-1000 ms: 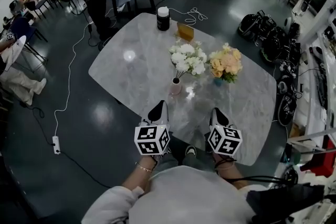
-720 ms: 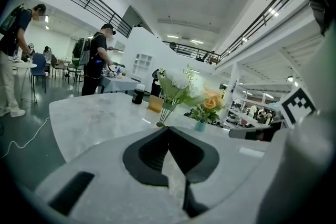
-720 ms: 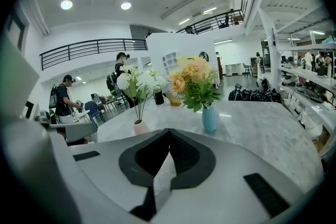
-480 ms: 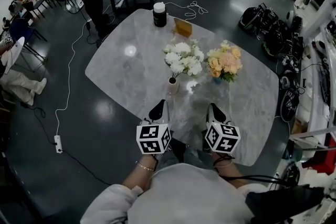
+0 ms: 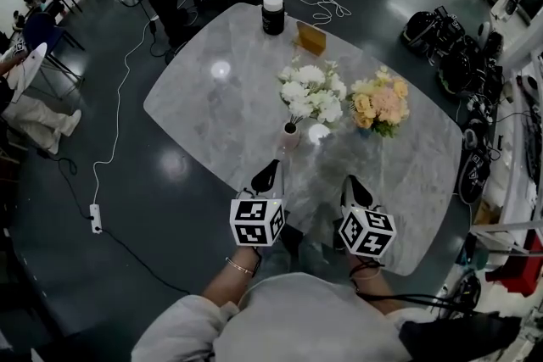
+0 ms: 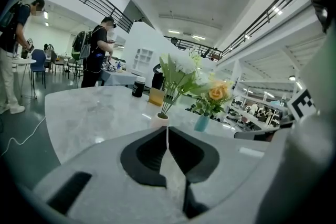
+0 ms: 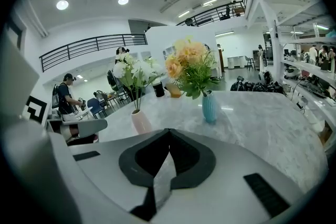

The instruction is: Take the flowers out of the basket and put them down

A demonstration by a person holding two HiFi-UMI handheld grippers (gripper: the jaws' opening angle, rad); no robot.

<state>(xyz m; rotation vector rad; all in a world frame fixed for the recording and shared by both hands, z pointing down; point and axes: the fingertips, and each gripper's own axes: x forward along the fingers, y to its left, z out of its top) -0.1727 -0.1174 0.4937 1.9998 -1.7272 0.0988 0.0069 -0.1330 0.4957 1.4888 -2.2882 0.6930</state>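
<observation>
Now: left gripper and right gripper both fully closed, empty, over near edge of table. White flowers in pink vase, peach flowers in blue vase, mid-table, farther off.

The right gripper has its two jaws pressed together, and nothing is between them. Beyond them lies a grey marble table. On it stands a pink vase with white flowers. To its right, apart from it, stands a blue vase with orange and yellow flowers. Further back on the table are a dark jar and what seems to be a small orange box. A person with a backpack stands in the hall behind.
</observation>
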